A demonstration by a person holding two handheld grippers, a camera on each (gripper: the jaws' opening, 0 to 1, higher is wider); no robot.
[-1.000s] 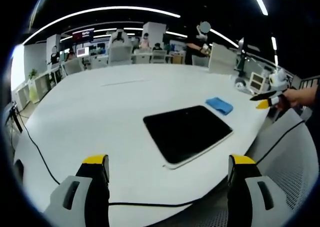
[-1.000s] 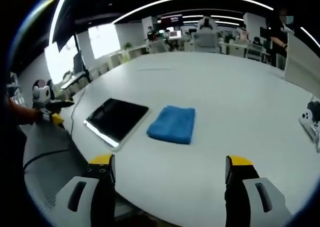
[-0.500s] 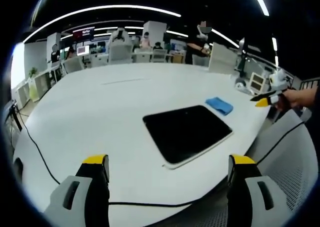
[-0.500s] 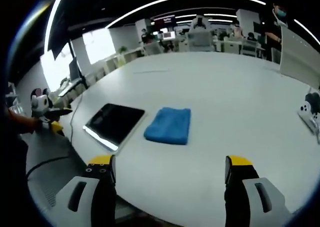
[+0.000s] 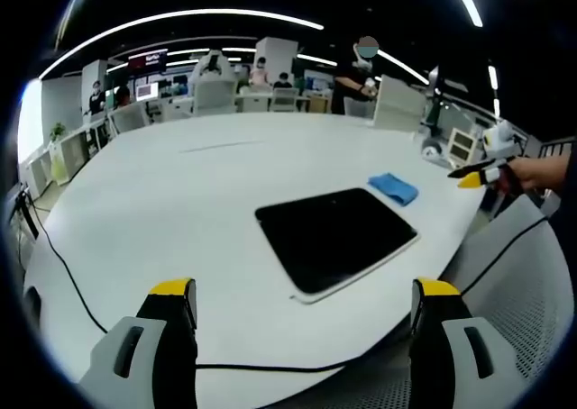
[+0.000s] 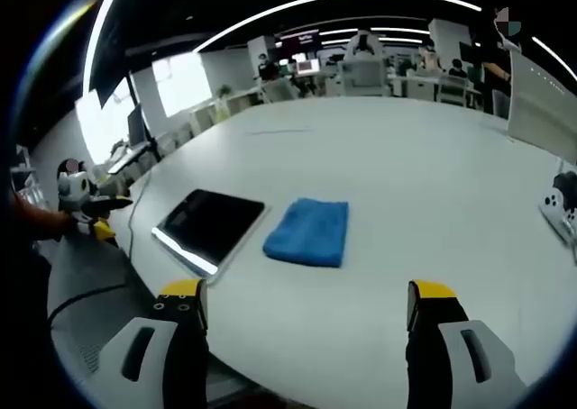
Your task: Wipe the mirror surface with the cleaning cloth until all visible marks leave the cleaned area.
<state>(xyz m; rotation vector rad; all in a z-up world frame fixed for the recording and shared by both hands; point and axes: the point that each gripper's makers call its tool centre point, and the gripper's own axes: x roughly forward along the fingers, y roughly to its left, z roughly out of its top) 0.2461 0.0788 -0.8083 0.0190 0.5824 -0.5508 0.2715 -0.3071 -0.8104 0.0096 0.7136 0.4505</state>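
Observation:
A dark rectangular mirror [image 5: 335,236] lies flat on the big white table [image 5: 180,193], a little ahead of my left gripper [image 5: 305,294], which is open and empty. A folded blue cloth [image 5: 393,188] rests just past the mirror's far right corner. In the right gripper view the cloth [image 6: 309,232] sits ahead of centre with the mirror [image 6: 206,225] to its left. My right gripper [image 6: 306,299] is open, empty, and short of the cloth. It also shows as yellow tips in a hand at the left view's right edge [image 5: 475,177].
A black cable [image 5: 63,269] runs over the table's near left edge. A small white device [image 6: 563,213] sits at the far right of the table. Grey mesh chair backs [image 5: 532,301] stand at the near rim. Desks, chairs and people fill the office beyond.
Both views have shifted slightly with my hands. In the right gripper view the cloth and mirror sit a touch lower than half a second ago. Nothing on the table has moved.

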